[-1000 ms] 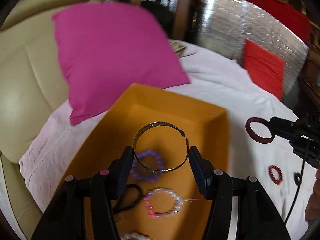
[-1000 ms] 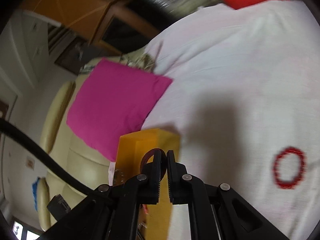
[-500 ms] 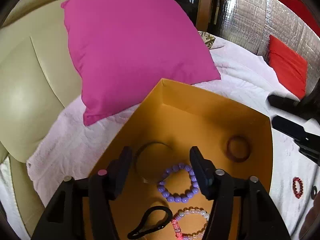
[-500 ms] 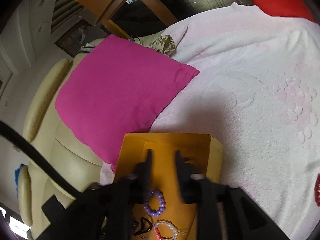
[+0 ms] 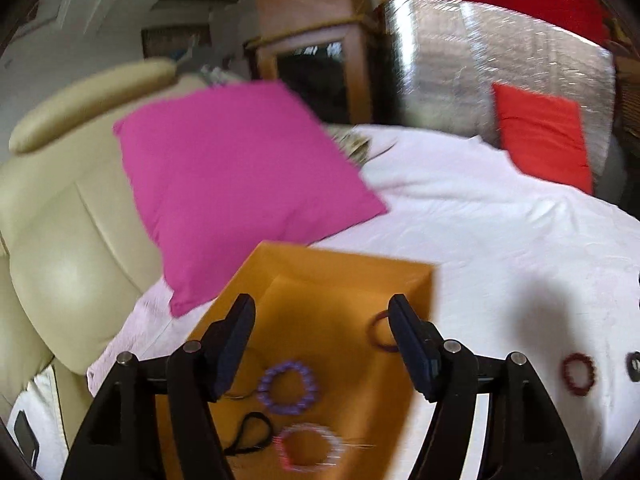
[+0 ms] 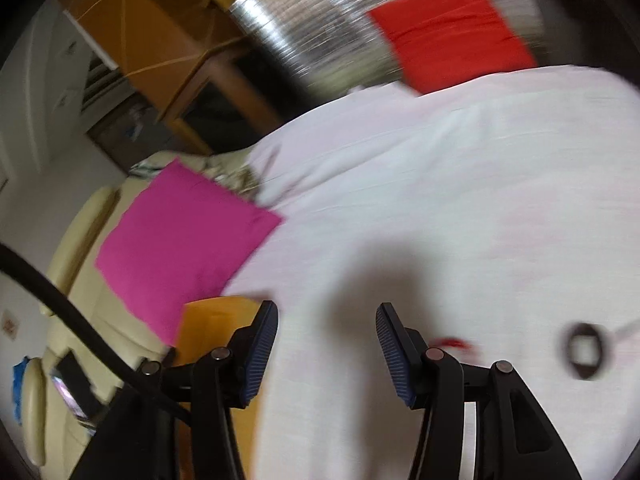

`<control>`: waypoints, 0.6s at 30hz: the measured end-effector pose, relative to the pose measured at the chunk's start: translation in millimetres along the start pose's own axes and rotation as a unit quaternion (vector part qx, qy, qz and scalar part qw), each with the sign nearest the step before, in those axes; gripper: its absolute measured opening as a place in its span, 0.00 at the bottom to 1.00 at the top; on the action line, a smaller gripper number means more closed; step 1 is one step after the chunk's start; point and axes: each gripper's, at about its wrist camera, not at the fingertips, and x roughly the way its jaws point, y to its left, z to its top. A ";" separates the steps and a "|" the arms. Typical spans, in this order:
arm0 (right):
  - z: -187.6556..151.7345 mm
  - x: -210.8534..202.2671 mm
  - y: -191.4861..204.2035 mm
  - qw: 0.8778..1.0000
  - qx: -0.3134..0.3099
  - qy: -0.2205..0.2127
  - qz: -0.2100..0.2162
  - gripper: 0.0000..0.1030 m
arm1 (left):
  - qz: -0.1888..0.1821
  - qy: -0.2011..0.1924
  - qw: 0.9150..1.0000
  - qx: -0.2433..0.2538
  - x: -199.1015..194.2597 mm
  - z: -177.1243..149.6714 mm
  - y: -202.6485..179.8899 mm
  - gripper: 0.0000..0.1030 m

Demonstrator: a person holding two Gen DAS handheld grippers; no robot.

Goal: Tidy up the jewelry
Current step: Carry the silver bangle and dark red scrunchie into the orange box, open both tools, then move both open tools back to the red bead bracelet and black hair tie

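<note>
An orange box [image 5: 352, 280] sits on the white bedspread and holds a purple bead bracelet [image 5: 287, 387], a pink-white bead bracelet [image 5: 308, 452], a black hair tie [image 5: 250, 434] and a dark red bangle [image 5: 380, 332]. My left gripper [image 5: 322, 340] is open and empty above the box. A red bead bracelet [image 5: 577, 374] and a black ring [image 5: 634, 366] lie on the bedspread to the right. My right gripper [image 6: 326, 340] is open and empty over the bedspread, right of the box [image 6: 212, 320]. The red bracelet [image 6: 454, 345] is partly hidden behind its right finger. The black ring [image 6: 584, 351] lies farther right.
A pink pillow [image 5: 236, 184] leans on the cream headboard [image 5: 60, 216] behind the box. A red cushion [image 5: 540, 136] and a silver foil panel [image 5: 452, 56] stand at the back right. The white bedspread [image 5: 500, 232] spreads out to the right.
My left gripper dropped the gold bangle into the box and pulled back. My right gripper let the dark red bangle go into the box, opened, and swung right over the bedspread.
</note>
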 end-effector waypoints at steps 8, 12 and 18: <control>-22.5 -69.5 -95.0 0.997 0.057 -0.024 -0.054 0.53 | -0.046 -0.036 0.996 0.064 -40.9 -6.0 -81.2 0.80; -37.5 -86.4 -129.9 0.993 0.087 -0.046 -0.068 0.53 | -0.094 -0.004 0.992 0.080 -42.7 -18.4 -110.0 0.80; -35.6 -86.2 -145.4 0.992 0.084 -0.045 -0.085 0.53 | -0.125 0.035 0.987 0.099 -36.9 -31.4 -143.6 0.80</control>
